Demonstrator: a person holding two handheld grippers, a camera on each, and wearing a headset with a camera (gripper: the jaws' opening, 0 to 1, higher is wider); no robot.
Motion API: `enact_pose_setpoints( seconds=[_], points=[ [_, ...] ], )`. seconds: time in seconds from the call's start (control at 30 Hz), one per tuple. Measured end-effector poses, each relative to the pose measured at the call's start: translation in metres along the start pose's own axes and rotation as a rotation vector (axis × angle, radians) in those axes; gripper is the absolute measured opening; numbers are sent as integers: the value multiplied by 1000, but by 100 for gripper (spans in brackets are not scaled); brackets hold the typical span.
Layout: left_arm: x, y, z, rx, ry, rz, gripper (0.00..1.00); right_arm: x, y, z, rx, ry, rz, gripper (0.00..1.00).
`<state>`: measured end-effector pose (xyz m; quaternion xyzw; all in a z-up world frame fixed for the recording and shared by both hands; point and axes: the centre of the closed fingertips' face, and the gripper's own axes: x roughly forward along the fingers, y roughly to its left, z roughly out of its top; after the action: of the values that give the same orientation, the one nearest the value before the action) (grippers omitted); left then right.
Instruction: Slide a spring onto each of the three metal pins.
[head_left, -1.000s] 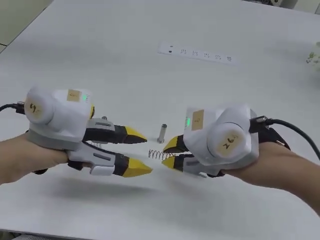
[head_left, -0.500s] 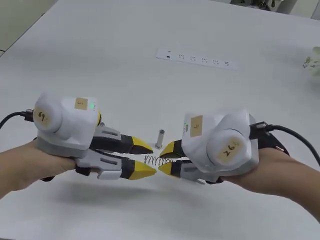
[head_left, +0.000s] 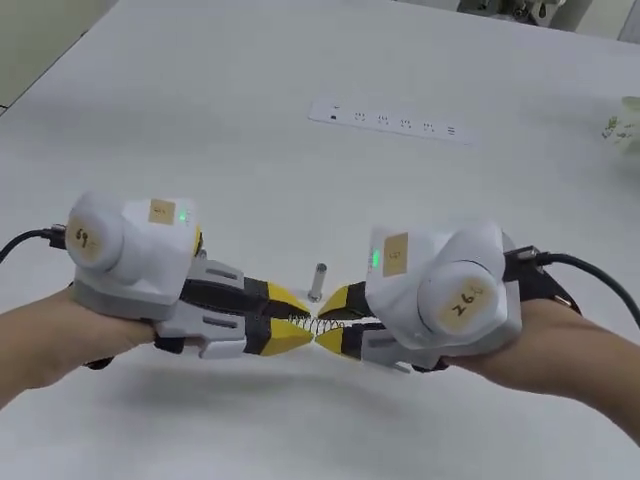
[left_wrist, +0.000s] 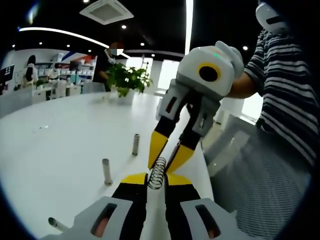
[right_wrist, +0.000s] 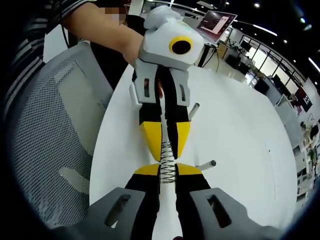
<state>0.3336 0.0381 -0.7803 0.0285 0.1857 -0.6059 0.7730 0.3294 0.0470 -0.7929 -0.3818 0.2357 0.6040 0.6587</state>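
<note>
**Left jaws have closed: 1 spring, 2 grips**

Take the upright pin (head_left: 318, 281) as your landmark. To its left and nearer you, your left gripper (head_left: 300, 323) has moved in. 1 second ago its jaws stood open and short of the spring; now they are closed on the spring's left end.

The spring (head_left: 312, 322) lies level just in front of the pin, off the table, stretched between the 2 sets of yellow tips.

To the pin's right, your right gripper (head_left: 330, 320) keeps its jaws clamped on the spring's other end, as before.

I judge this a hand-over or a re-grip. With both ends held, neither end is free to go over the pin, so 1 grip will have to let go first. No pin in view carries a spring yet. The left gripper view shows 2 more pins beyond this one, 1 of them lying flat.

Writing: the left gripper's round cap carries a handwritten number that looks like 69. The right one's starts with 26. The tan stickers on top are too small to read. The power strip (head_left: 390, 122), far behind the pin, shows no legible print.
</note>
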Motion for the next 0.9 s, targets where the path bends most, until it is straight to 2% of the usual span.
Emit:
enact_pose_setpoints(
  seconds=[0.23, 0.5, 0.9],
  points=[
    [0, -3, -1, 23, 2, -13, 3, 0, 1, -1, -5, -1, 2, 7],
    [-1, -3, 1, 32, -6, -22, 2, -2, 0, 1, 3, -10, 1, 7],
    [0, -9, -1, 34, 2, -61, 2, -2, 6, -2, 25, -21, 22, 8]
  ],
)
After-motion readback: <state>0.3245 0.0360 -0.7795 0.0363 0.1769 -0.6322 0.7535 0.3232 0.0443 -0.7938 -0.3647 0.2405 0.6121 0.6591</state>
